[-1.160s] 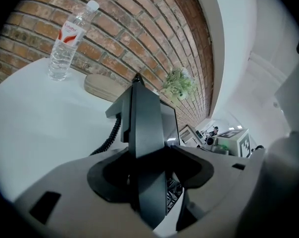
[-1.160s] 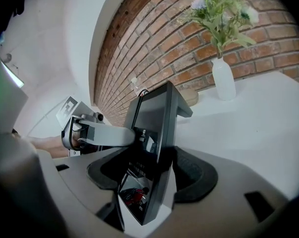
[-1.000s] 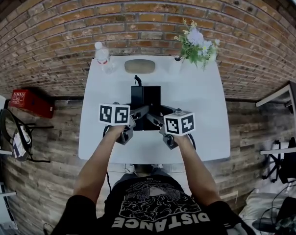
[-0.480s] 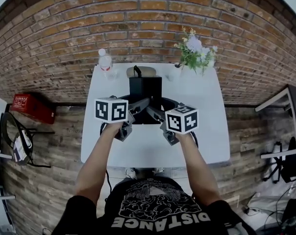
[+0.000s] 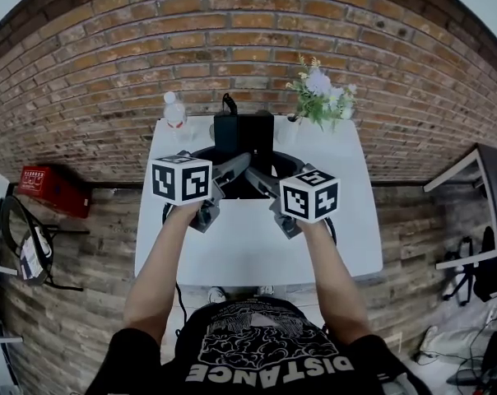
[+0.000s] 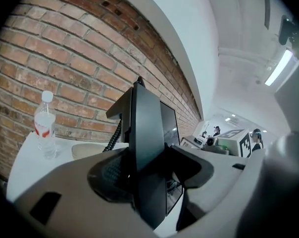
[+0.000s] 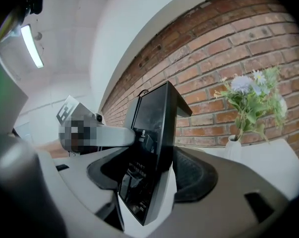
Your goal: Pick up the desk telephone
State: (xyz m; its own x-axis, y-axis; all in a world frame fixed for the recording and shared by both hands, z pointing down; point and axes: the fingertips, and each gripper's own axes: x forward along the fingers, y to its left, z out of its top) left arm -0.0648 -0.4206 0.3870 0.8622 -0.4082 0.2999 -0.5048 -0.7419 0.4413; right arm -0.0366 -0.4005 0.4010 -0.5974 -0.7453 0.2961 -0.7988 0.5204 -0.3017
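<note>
The black desk telephone (image 5: 243, 134) hangs in the air above the white table (image 5: 257, 249), held from both sides. My left gripper (image 5: 234, 167) is shut on its left edge and my right gripper (image 5: 261, 179) on its right edge. In the left gripper view the telephone (image 6: 147, 148) stands edge-on between the pads of the left gripper (image 6: 144, 175), its coiled cord trailing behind. The right gripper view shows the screen and keypad of the telephone (image 7: 152, 133) clamped in the right gripper (image 7: 149, 180). Both grippers point slightly downward.
A water bottle (image 5: 175, 109) stands at the table's back left, a vase of flowers (image 5: 318, 89) at the back right, against the brick wall. A beige case (image 6: 87, 149) lies behind the telephone. A red box (image 5: 53, 189) sits on the floor at left; another desk (image 5: 471, 167) stands at right.
Both grippers have risen together with the telephone, lifting it off the table. In the head view it now sits higher and covers the beige case.
</note>
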